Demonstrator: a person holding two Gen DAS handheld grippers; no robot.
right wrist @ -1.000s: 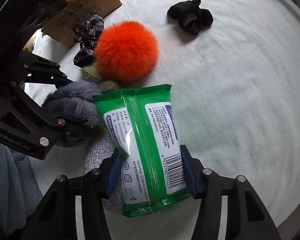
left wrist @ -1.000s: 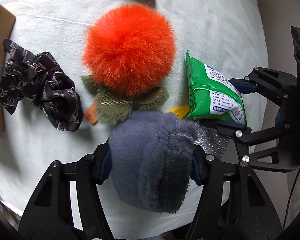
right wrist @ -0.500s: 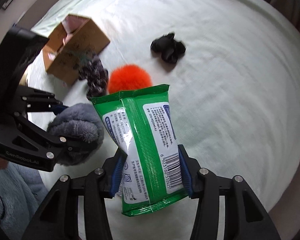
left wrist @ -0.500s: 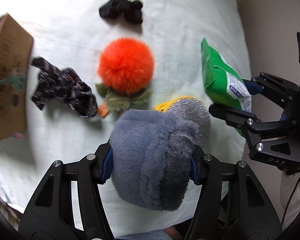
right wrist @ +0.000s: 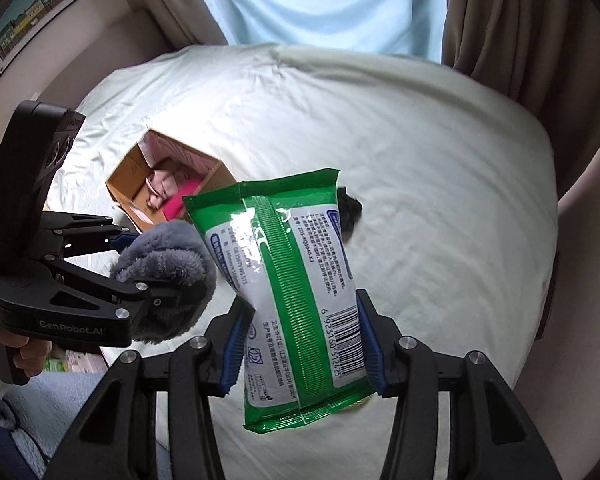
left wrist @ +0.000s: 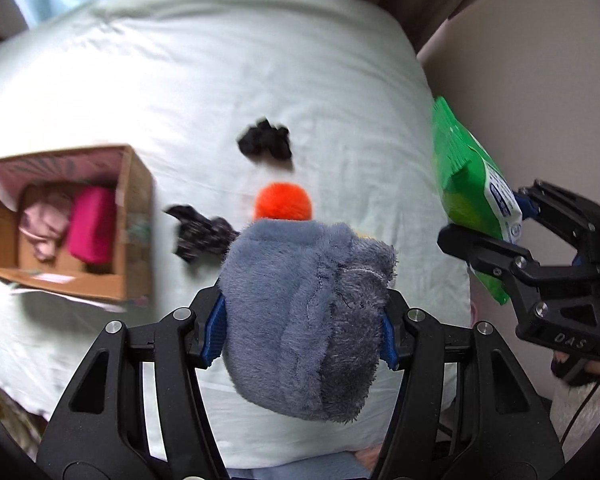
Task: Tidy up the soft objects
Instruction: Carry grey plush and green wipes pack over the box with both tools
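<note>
Left gripper clamped on grey plush, right gripper clamped on green wipes pack; both held above bed. Cardboard box left of plush; orange pompom just beyond it.

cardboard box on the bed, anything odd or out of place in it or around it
Nothing looks spilled or damaged. The cardboard box sits open on the bed, holding a pink item and a paler one. An orange pompom, patterned scrunchie and black item lie loose outside it.
</note>
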